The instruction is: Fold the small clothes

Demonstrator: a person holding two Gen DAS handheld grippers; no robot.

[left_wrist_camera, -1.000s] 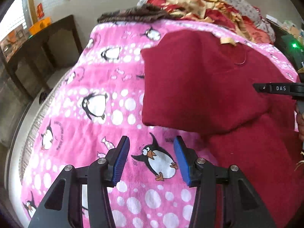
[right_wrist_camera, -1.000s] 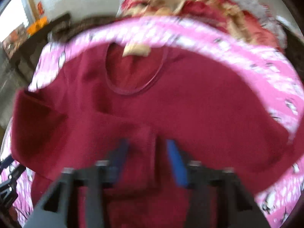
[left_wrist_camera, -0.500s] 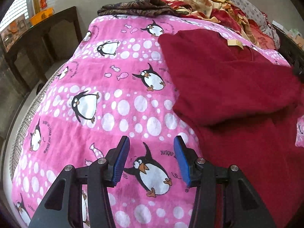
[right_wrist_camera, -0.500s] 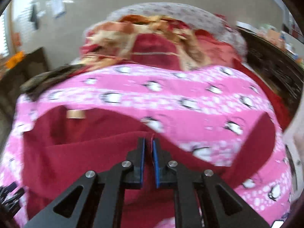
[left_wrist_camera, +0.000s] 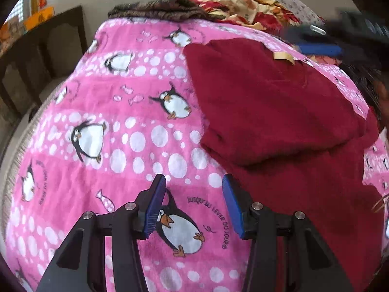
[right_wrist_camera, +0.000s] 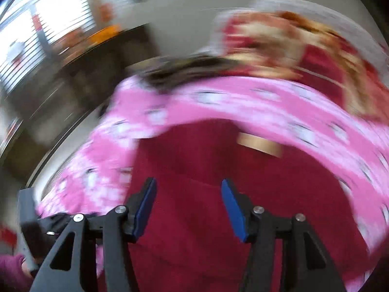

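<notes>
A dark red sweater [left_wrist_camera: 274, 112] lies on the pink penguin blanket [left_wrist_camera: 116, 131], both sides folded in over its middle, tan neck label [left_wrist_camera: 283, 56] at the far end. My left gripper [left_wrist_camera: 193, 203] is open and empty, low over the blanket just left of the sweater's near edge. My right gripper [right_wrist_camera: 188, 208] is open and empty above the sweater [right_wrist_camera: 206, 194]; that view is motion-blurred. The right gripper also shows blurred at the far right of the left wrist view [left_wrist_camera: 318, 48].
Crumpled red and yellow bedding [left_wrist_camera: 243, 2] and a brown knit cloth [left_wrist_camera: 160, 12] lie at the blanket's far end. A dark wooden table [left_wrist_camera: 36, 56] stands left of the bed. The bed's left edge [left_wrist_camera: 17, 146] drops to the floor.
My right gripper was shut on the sweater's right side half a second ago; it has laid it over the middle, opened and swung left. My left gripper stayed open, shifting slightly.
</notes>
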